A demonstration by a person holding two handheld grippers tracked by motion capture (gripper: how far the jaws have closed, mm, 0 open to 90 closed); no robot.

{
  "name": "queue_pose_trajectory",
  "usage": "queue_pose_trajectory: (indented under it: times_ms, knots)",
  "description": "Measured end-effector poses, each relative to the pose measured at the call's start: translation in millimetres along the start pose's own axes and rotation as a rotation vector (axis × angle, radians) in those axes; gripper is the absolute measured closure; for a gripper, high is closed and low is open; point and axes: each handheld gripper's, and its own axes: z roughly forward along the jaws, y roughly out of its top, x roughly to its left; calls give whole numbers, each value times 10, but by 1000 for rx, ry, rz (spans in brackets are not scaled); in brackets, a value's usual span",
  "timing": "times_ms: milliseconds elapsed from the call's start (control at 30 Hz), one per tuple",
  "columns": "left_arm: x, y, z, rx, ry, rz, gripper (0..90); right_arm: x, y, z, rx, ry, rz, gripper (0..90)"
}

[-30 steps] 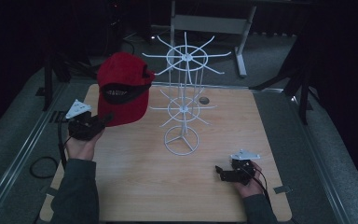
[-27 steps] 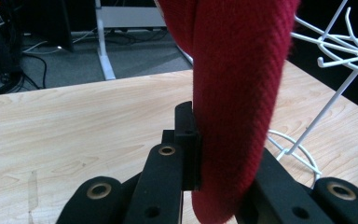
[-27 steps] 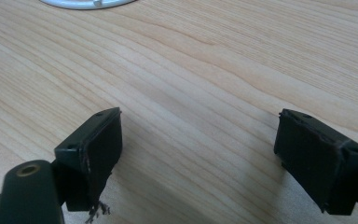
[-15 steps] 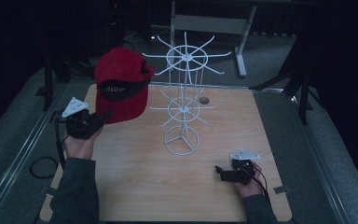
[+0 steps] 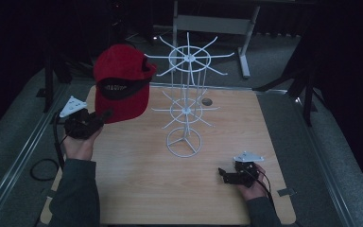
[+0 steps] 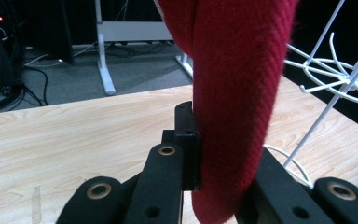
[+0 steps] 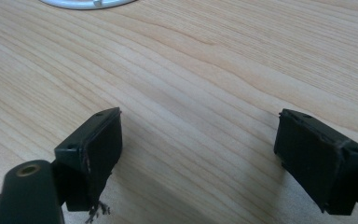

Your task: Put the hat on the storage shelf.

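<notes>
My left gripper [image 5: 105,115] is clamped on the red cap [image 5: 121,85], held just left of the white wire rack [image 5: 185,106]. My right gripper [image 5: 223,175], jaws apart, sits well away from both.

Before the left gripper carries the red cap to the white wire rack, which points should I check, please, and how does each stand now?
1. Left gripper shut on the red cap: ok; fabric sits between the jaws in the left gripper view.
2. Cap lifted off the table: ok.
3. White wire rack upright on its round base: ok.
4. Nothing hanging on the rack's top arms: ok.
5. Right gripper open, low on the table, away from the rack: ok.
6. Which part of the cap is clamped: cannot tell.
</notes>
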Motion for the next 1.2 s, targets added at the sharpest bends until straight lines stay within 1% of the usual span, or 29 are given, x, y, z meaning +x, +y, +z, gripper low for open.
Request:
queue_pose_trajectory:
  times_ms: [167,567,733,1200]
  knots:
    - [1,17,-17,-1,-1,0,861,1,0,0,1,0,1,150]
    - [2,89,-68,-33,6,-11,861,1,0,1,0,0,2,150]
    - [-15,124,-90,-39,17,1,861,1,0,1,0,0,2,150]
    - [-45,197,-133,-66,33,10,860,1,0,0,0,0,1,150]
